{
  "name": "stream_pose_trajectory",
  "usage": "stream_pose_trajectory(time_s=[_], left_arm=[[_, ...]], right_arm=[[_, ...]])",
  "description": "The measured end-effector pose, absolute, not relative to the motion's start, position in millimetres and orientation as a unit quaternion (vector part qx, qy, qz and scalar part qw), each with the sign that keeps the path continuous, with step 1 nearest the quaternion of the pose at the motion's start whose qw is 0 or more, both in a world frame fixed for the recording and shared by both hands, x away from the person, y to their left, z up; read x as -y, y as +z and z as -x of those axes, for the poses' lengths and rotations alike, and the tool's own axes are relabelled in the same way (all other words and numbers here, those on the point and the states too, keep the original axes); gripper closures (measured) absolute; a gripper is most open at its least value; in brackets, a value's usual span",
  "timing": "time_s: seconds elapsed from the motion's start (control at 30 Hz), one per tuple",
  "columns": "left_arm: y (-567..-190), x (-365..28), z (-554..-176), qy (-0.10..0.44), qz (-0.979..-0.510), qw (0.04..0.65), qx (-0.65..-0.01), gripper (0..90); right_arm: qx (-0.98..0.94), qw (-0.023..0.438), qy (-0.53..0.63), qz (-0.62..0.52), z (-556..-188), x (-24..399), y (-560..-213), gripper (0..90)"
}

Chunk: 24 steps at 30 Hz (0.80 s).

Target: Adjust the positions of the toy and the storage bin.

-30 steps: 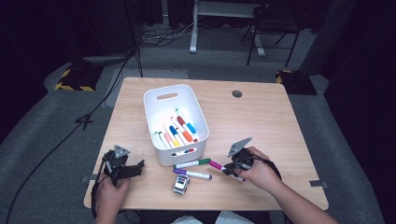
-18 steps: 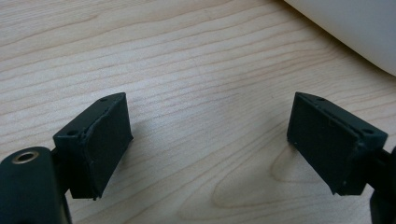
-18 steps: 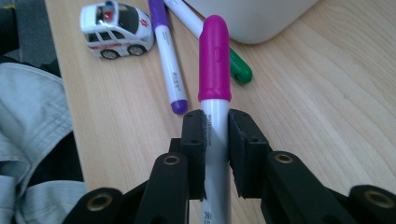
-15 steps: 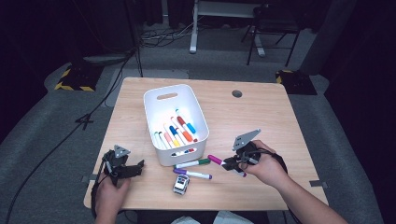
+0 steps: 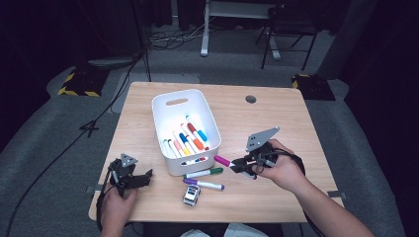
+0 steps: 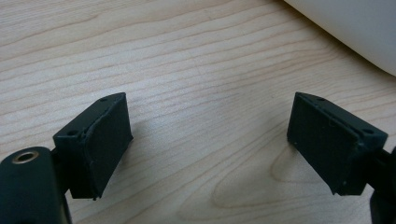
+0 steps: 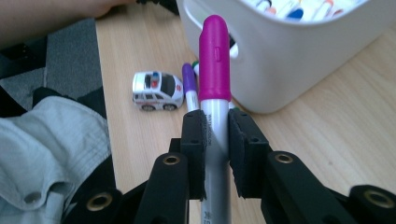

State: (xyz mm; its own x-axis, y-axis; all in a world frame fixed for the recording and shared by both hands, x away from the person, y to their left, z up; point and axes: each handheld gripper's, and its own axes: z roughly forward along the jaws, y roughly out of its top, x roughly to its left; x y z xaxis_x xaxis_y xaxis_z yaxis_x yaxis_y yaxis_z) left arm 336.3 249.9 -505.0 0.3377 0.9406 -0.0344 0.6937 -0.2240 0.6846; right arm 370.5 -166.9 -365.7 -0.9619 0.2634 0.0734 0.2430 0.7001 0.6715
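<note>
While the right gripper [image 7: 215, 140] is clamping the magenta-capped marker [image 7: 214, 65] near the white bin [image 5: 184, 106], it is likely needing carrying over the rim; the left gripper [image 6: 210, 140] is idling open.

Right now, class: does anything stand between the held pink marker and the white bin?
Nothing visible does. The right gripper holds the pink marker off the table, beside the bin, whose top is open.

Black two-jaw grippers, bare forearms

Each gripper [image 5: 129, 177] [image 5: 245, 165] has matt black ribbed pads [image 6: 105, 140], brass-ringed screw holes, a grey three-cornered plate at twelve o'clock, a trailing black cable.
</note>
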Motion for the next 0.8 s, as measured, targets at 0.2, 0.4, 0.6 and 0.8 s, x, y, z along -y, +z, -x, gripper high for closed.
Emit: stream_pose_trajectory(time_s=[0.2,0.4,0.6,0.8], left_arm=[[-505.0,-249.9,-336.4,0.199,-0.757,0.31,-0.54,13.9],[-505.0,-249.9,-336.4,0.199,-0.757,0.311,-0.54,13.9],[-505.0,-249.9,-336.4,0.199,-0.756,0.311,-0.54,13.9],[-505.0,-250.0,-336.4,0.199,-0.757,0.31,-0.54,13.9]], right_arm=[[-0.912,0.023,0.385,-0.138,-377.1,155.5,-344.3,77.0],[-0.906,0.035,0.396,-0.143,-388.0,139.8,-331.1,77.0],[-0.902,0.041,0.403,-0.15,-402.5,122.1,-325.3,77.0],[-0.895,0.044,0.413,-0.162,-417.3,105.8,-322.4,77.0]])
